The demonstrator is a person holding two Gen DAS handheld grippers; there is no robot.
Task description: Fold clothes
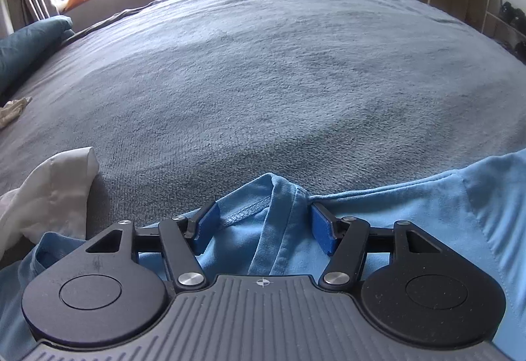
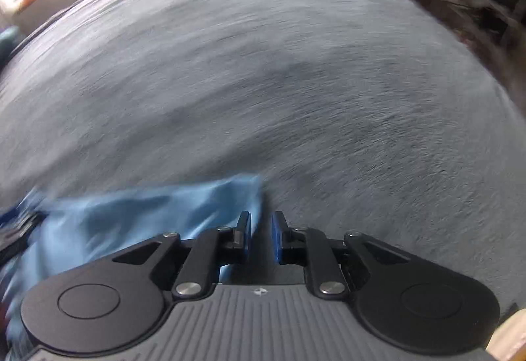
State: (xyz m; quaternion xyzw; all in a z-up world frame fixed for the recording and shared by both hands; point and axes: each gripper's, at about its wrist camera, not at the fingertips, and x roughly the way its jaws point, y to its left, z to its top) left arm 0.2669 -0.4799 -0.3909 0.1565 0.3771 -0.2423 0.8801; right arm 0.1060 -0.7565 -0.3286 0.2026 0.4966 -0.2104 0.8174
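Both grippers angle down over a grey-blue blanket (image 1: 279,81). The left gripper (image 1: 263,229) stands released, a bunched fold of the light blue shirt (image 1: 411,216) lying between its spread fingers. The right gripper (image 2: 262,237) has a narrow gap, nothing pinched; the shirt's corner (image 2: 164,213) lies just left of its fingers. A white garment (image 1: 49,193) sits further left.

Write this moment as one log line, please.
left gripper: open over bunched light blue shirt | right gripper: narrow gap, nothing held, beside shirt edge | surface: grey blanket
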